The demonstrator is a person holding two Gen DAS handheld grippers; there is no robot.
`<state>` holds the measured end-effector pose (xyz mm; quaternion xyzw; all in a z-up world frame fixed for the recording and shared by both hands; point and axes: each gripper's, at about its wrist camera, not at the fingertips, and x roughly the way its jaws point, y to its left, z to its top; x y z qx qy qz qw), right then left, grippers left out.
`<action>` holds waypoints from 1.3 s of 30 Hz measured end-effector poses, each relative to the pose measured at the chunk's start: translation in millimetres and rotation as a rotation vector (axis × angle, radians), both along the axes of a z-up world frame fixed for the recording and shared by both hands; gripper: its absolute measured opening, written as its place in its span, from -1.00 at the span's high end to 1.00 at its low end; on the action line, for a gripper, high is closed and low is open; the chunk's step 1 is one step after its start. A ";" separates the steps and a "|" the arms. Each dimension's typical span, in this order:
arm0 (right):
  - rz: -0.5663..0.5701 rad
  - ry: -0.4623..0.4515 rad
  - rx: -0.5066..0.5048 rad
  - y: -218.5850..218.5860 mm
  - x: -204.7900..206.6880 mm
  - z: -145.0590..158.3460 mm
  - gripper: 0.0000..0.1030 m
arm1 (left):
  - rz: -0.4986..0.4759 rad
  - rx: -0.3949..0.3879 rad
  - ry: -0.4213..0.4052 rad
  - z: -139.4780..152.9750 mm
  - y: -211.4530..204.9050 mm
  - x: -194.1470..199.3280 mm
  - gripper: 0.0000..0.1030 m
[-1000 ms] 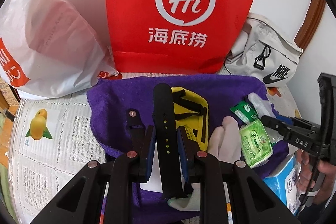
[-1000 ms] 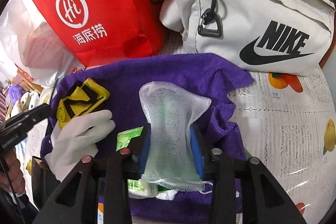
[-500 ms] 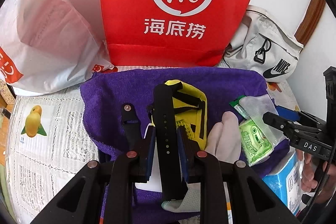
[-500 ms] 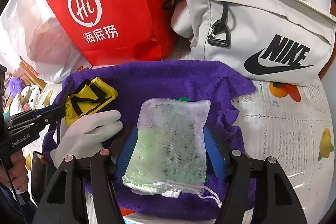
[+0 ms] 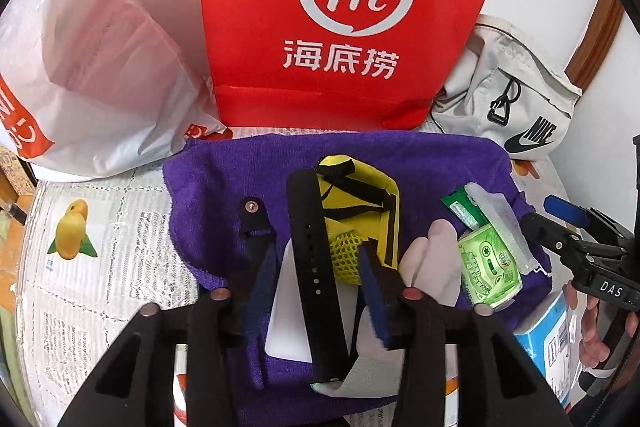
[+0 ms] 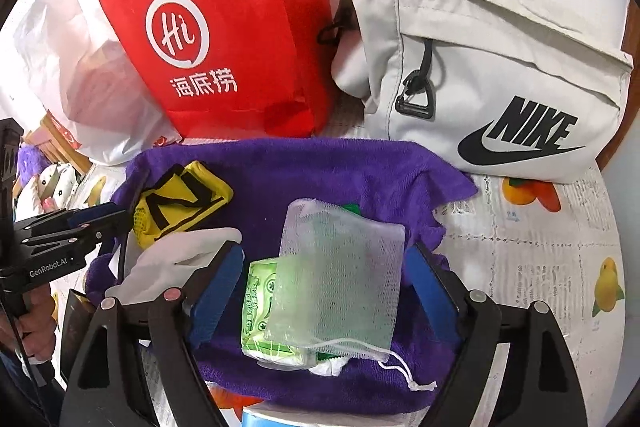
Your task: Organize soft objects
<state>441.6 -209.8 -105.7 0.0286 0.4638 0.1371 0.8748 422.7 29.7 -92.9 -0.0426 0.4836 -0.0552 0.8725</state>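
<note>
My left gripper (image 5: 318,267), lower centre of left view, jaws just opening, apart w/ black watch strap (image 5: 316,267) lying loose between them on purple towel (image 5: 224,195). My right gripper (image 6: 324,291), jaws just opening, wide apart; mesh pouch (image 6: 340,275) sits free between pads, over green tissue pack (image 6: 260,307), mid-frame on towel.

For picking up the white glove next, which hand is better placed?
Left, probably. The left gripper has just been opening and stands clear of the black strap, with the white glove right beside it. The right gripper, also just opened, straddles the mesh pouch on the purple towel.
</note>
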 end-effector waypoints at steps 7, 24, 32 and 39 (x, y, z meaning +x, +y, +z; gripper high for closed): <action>-0.012 -0.032 -0.007 1.9 -6.0 11.6 -0.63 | 0.026 0.018 -0.001 6.4 2.0 -1.3 -0.06; 0.006 -0.099 0.006 22.4 -71.1 63.0 -0.75 | 0.041 0.047 -0.067 66.9 -4.5 -66.1 -0.69; -0.062 -0.087 0.021 10.2 -139.5 81.3 -0.76 | 0.058 0.056 -0.125 101.4 -6.5 -146.9 -0.77; -0.106 -0.140 -0.031 3.0 -221.8 105.1 -0.92 | 0.039 0.055 -0.186 123.9 -16.5 -226.1 -0.83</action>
